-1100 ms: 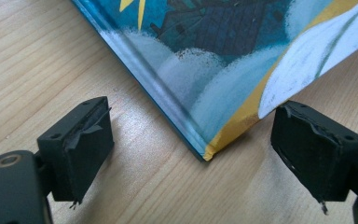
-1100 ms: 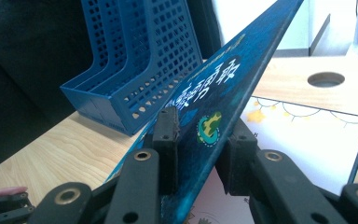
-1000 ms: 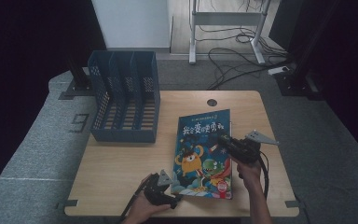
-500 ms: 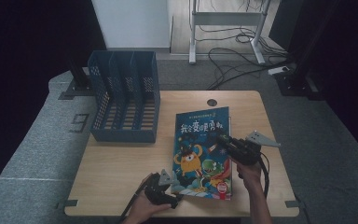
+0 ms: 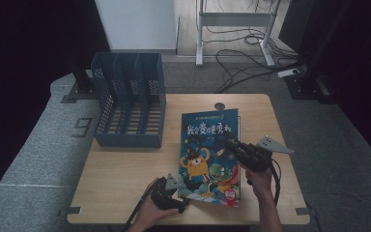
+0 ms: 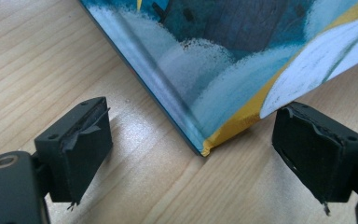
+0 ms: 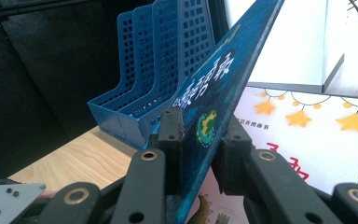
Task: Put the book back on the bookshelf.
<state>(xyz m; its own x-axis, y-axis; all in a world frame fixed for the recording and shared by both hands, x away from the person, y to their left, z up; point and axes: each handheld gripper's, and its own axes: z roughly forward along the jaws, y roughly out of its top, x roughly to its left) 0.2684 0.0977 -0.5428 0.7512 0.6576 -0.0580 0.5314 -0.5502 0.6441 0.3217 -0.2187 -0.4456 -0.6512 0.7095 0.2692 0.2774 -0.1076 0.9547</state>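
Lying flat on the desk (image 5: 125,174), just right of the blue file rack (image 5: 130,106), the picture book (image 5: 210,154) has its front cover (image 7: 223,93) lifted. Right tool (image 5: 239,147) clamped on that cover's edge, jaws just closing. Left tool (image 5: 171,191) spread apart at the book's near corner (image 6: 205,148), gripping nothing. Probably thin, glossy, floppy (slippery too). Best pinched near the stiffer spine.

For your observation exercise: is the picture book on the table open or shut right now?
Open. The right gripper pinches the book's front cover and holds it raised; a white first page with stars shows beneath.
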